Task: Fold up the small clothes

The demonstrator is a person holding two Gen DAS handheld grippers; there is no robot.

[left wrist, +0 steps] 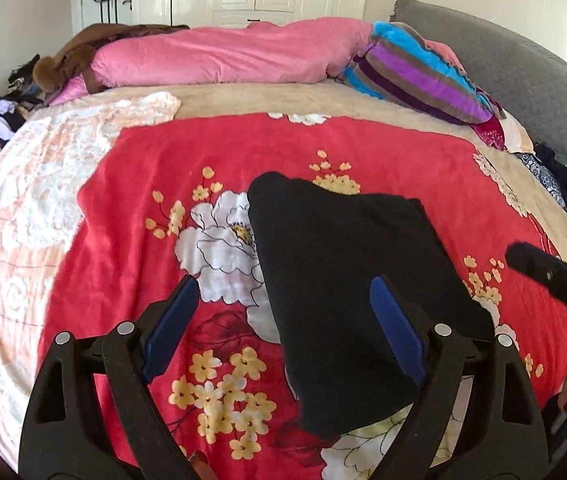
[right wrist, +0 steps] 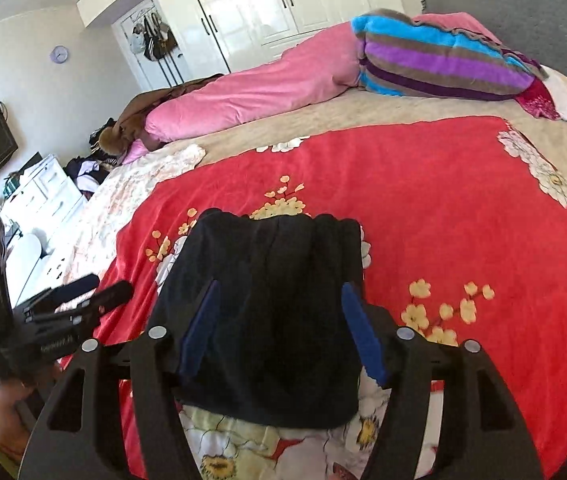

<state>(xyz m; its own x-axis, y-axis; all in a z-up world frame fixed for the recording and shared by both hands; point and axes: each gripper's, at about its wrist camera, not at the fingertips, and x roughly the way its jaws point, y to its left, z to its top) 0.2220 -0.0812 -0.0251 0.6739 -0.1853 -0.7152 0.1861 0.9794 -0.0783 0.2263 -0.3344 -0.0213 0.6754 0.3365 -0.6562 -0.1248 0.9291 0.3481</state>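
A black cloth [right wrist: 271, 320] lies flat on the red blanket [right wrist: 443, 200] in the middle of the bed. It looks folded into a neat block, with one bunched edge at the far side.

The right gripper [right wrist: 281, 326] is above the near part of the cloth. Its jaws are open, with the blue pads [right wrist: 199, 328] apart, and they hold nothing. The cloth shows between them, but the pads do not seem to press it.

The left gripper [left wrist: 283, 332] is wide open too. It holds nothing. One of its pads is over the cloth and the other is over the blanket, to the left. In the right view it shows off to the left side [right wrist: 99, 300].

I think one fold is done and the cloth is let go. To do the next bit well, look at the edges first. If they do not line up, nudge them softly. To fold again, each gripper should pinch one near corner, lift only a little, and move together at the same speed. Put the corners down on the far edge, then open. Do not grab the fuzzy blanket by mistake.
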